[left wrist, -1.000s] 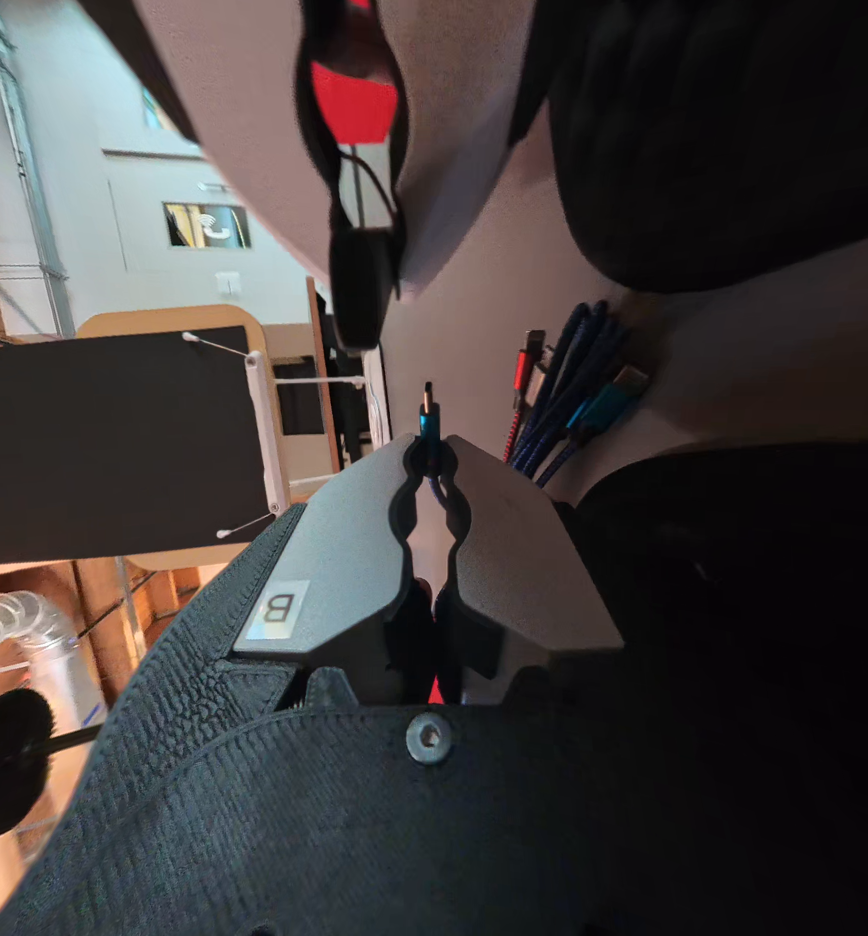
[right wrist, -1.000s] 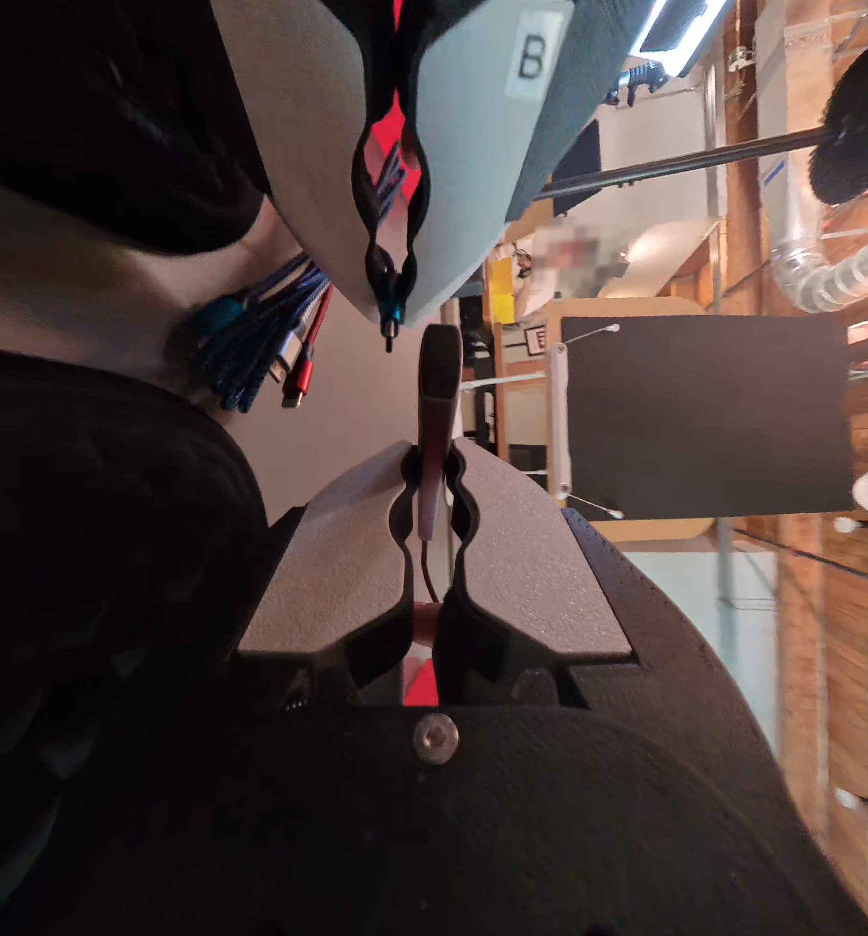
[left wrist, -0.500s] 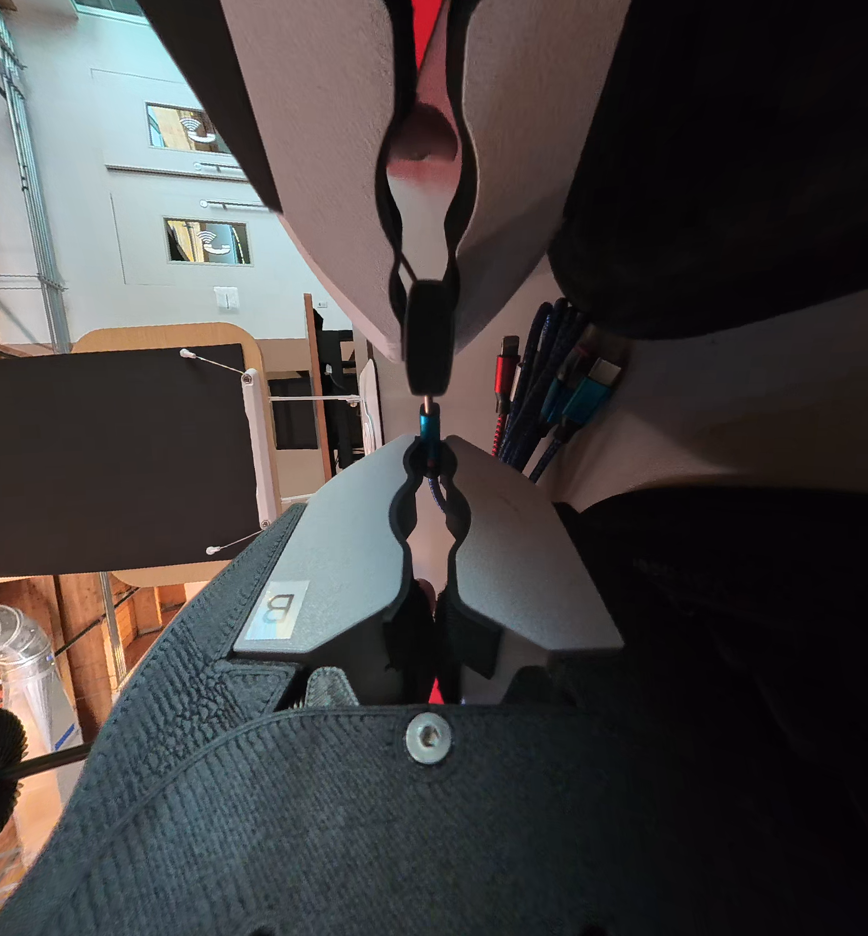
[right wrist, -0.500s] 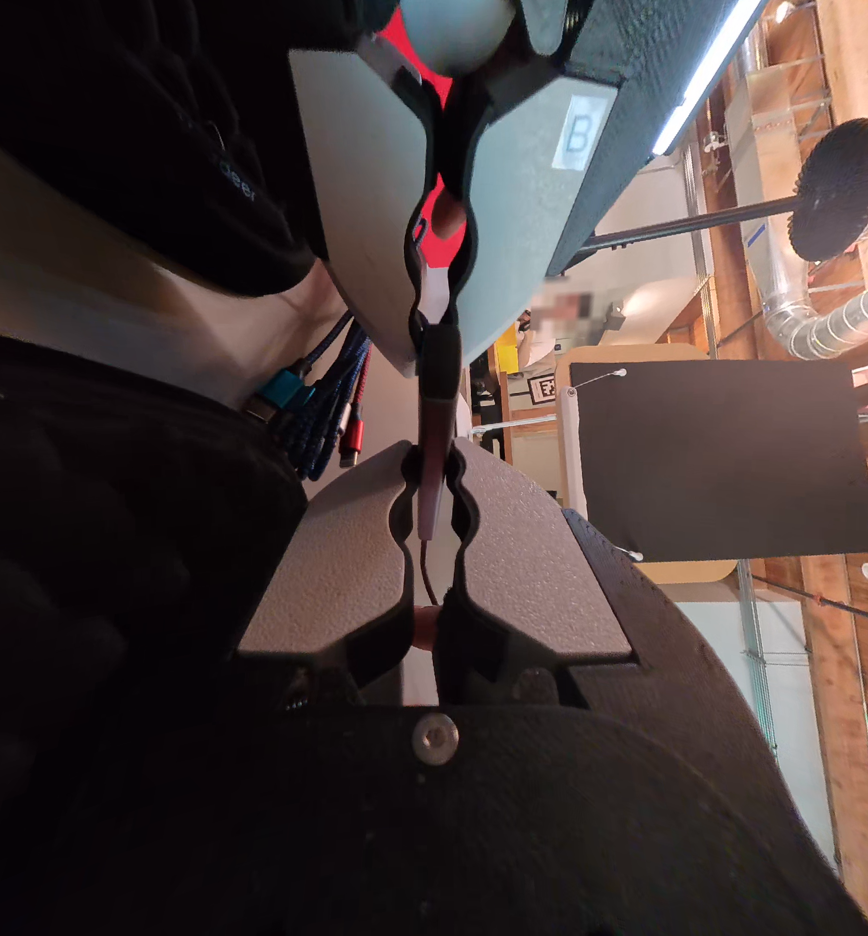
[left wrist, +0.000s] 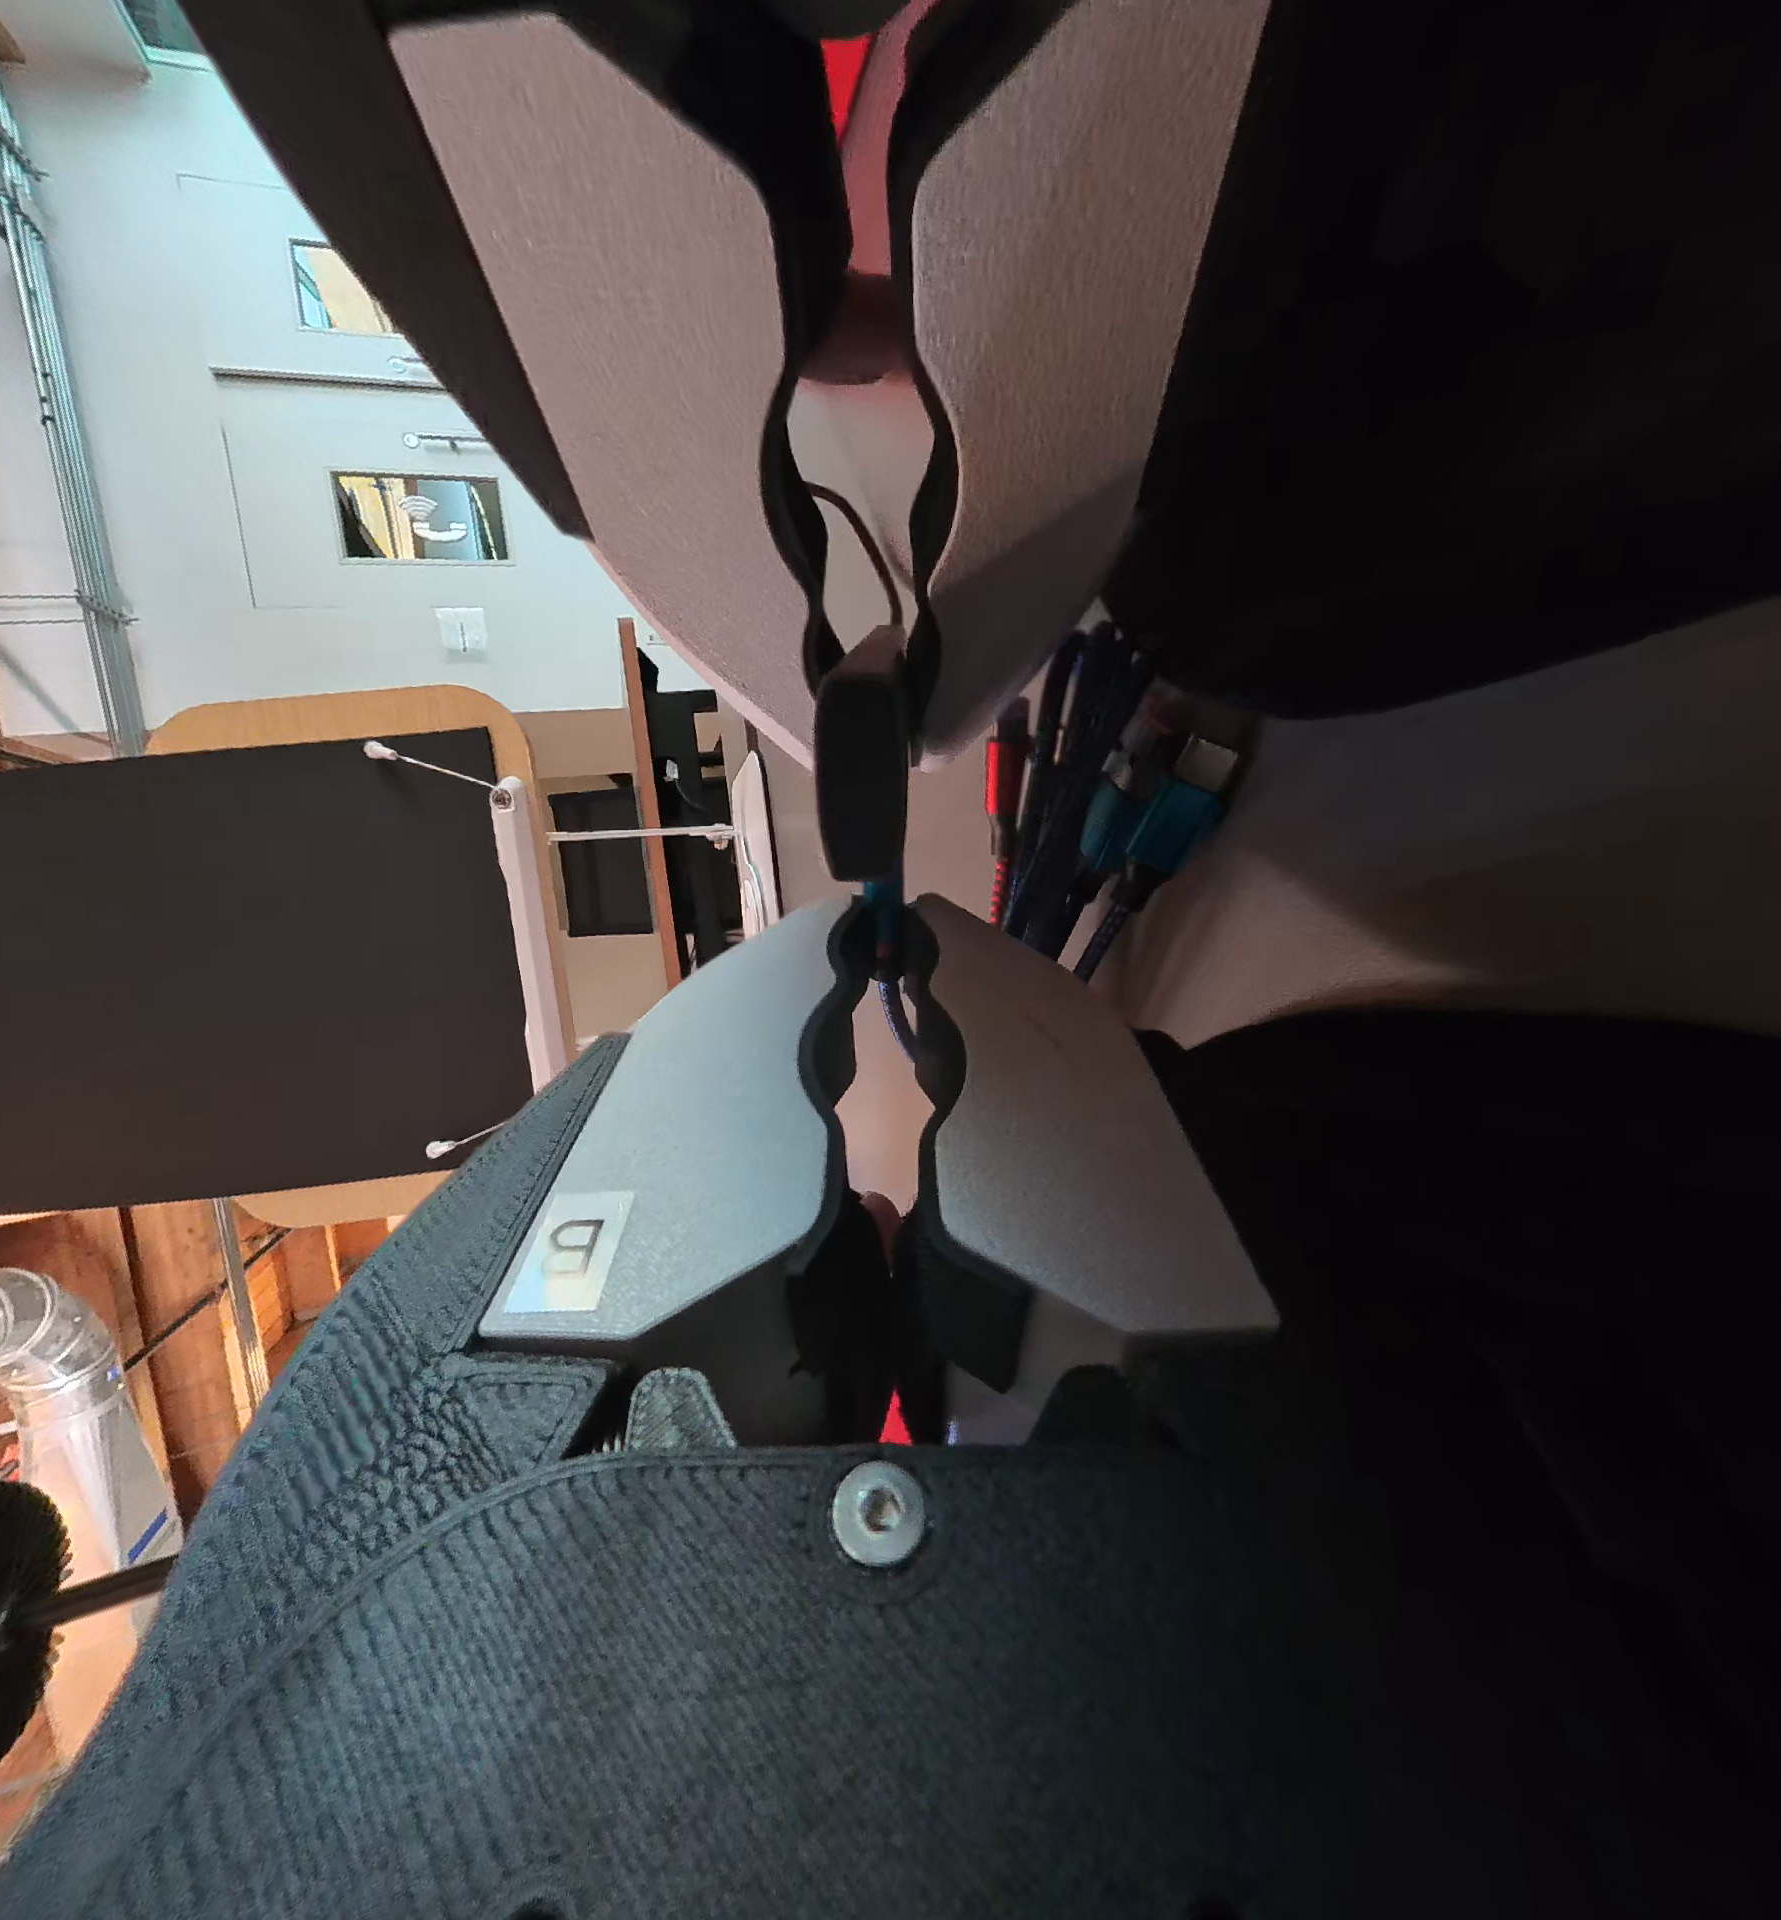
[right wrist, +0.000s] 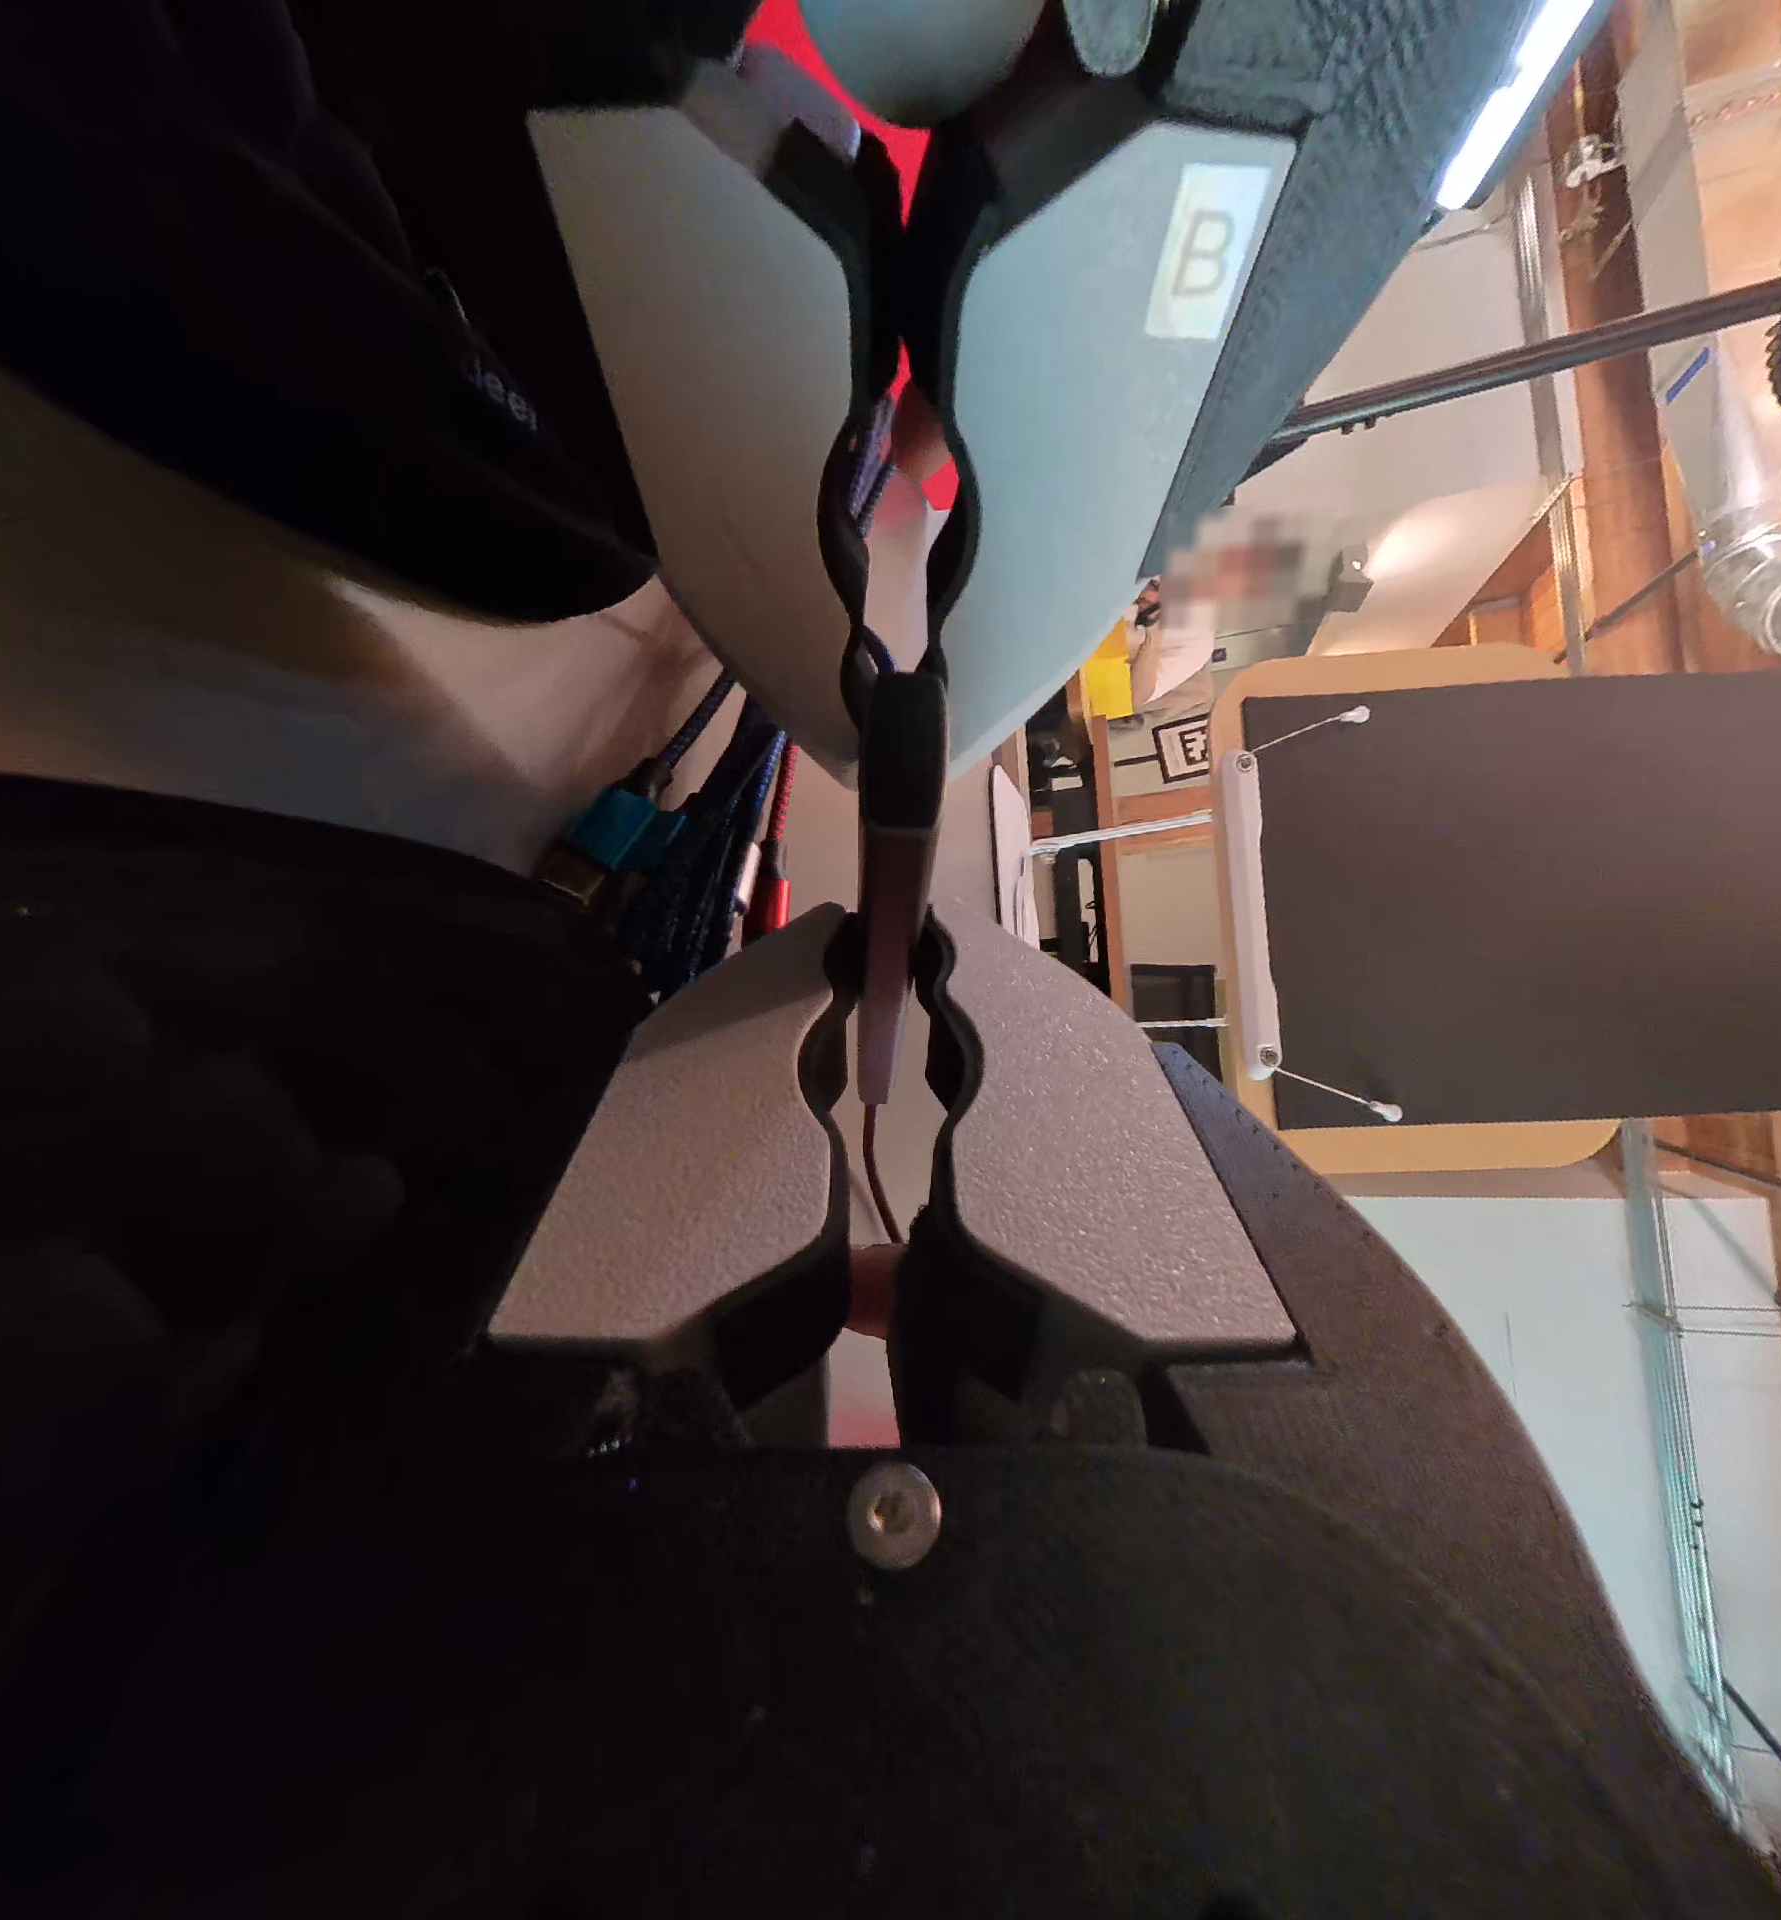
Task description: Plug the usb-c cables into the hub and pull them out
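Grey textured fingers of the left tool [left wrist: 881, 920] are clenched on a blue usb-c cable [left wrist: 884, 902] right at its plug, braided lead trailing back btwn the jaws. Directly ahead, plug meets the end of the dark hub [left wrist: 862, 774]; metal tip isn't visible, so it looks seated, or v. nearly, tho the port itself is hidden. From the other side, the right tool [right wrist: 886, 935] is clamped on the hub's [right wrist: 891, 883] lighter rear section, thin reddish lead running back btwn its fingers, dark front end pointing at the left tool's [right wrist: 896, 675] jaws, which meet it tip to tip. Both tools held in the air, facing each other, views rolled sideways. Just beside the junction lies a bundle of spare cables [left wrist: 1114, 821], blue and red braided, on a pale bench [left wrist: 1488, 831], untouched; seen again in the right view [right wrist: 678, 862]. Further off: black panel on a stand [left wrist: 221, 956], silver duct [left wrist: 24, 1382], person at a distance [right wrist: 1177, 644], blurred. Step in hand, I'd judge: insertion phase, at or close to full seat. Next calls for a straight pull along the plug axis w/ the right tool holding the hub steady; any sideways twist risks levering the connector.
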